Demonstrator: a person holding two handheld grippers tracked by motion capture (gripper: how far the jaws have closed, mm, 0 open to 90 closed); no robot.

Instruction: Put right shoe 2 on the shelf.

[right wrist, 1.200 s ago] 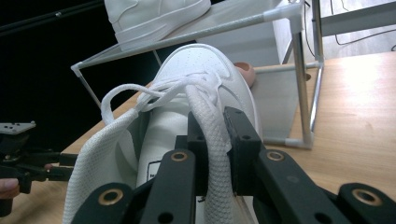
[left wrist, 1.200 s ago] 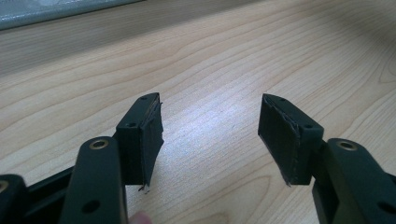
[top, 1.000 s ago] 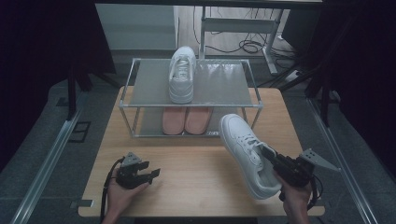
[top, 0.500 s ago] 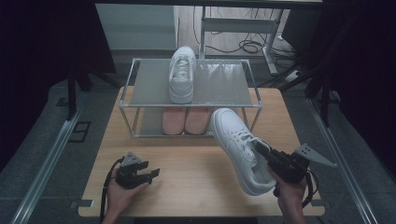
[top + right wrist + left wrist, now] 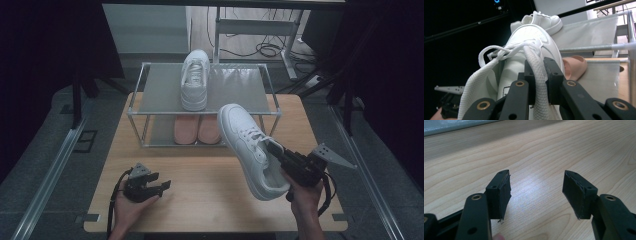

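High view shows your right gripper [image 5: 274, 150] lifting a white sneaker [image 5: 247, 147] above the wooden table [image 5: 200, 200], just in front of the shoe rack [image 5: 235, 85]; its jaws are clamped on the shoe's tongue. Your left gripper [image 5: 162, 186] rests low near the table edge, jaws wide apart, holding nothing.
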